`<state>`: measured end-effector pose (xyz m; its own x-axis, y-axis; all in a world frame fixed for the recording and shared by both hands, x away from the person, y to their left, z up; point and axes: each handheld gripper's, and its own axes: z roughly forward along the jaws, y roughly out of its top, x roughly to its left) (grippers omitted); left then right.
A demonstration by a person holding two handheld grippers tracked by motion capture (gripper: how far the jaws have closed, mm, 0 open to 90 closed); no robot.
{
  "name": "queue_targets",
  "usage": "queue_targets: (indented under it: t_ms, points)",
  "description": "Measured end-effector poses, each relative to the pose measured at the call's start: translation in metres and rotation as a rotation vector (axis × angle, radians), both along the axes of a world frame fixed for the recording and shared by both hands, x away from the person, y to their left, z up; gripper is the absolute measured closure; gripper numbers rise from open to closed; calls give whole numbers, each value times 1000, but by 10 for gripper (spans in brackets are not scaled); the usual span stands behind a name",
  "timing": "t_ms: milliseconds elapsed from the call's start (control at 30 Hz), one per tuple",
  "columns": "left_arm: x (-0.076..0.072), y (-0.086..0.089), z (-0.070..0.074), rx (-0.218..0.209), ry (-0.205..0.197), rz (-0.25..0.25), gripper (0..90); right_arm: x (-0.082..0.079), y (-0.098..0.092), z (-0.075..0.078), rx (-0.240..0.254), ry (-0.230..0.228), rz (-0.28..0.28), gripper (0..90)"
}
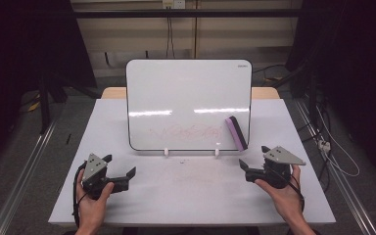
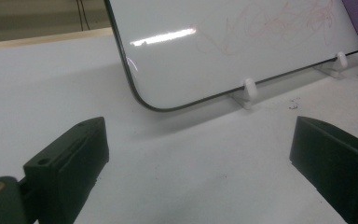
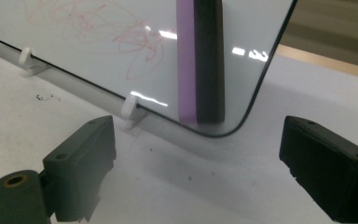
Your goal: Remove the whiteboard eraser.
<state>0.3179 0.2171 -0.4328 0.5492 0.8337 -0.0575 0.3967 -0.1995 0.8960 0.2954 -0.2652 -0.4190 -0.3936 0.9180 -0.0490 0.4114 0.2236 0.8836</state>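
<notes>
Purple-backed eraser [image 1: 236,133] clings near the whiteboard [image 1: 188,98] bottom-right corner; my right gripper [image 1: 256,159] and left gripper [image 1: 122,166], both spread empty, could topple the board grabbing it.

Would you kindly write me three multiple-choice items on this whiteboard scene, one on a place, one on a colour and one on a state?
1. Where is the eraser?
A. on the whiteboard's lower right face
B. flat on the table
C. in the left gripper

2. What colour are the scribbles?
A. blue
B. green
C. red

3. How do the right gripper's jaws stand?
A. shut on the eraser
B. wide apart and empty
C. shut on nothing

Answers: 1 A, the high view shows it on the board near that corner; 2 C, faint reddish lines cross the board's lower part; 3 B, the right gripper view shows bare table between them.
</notes>
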Motion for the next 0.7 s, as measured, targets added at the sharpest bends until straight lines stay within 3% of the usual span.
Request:
queue_targets:
  t_ms: [167,433,700]
  points:
    - [0,0,0,-1,1,-3,43,12,10,8,-12,2,17,104]
    - [0,1,0,5,3,-7,43,27,22,11,-62,-36,23,155]
    - [0,1,0,-3,4,-6,43,31,31,0,-107,-27,16,220]
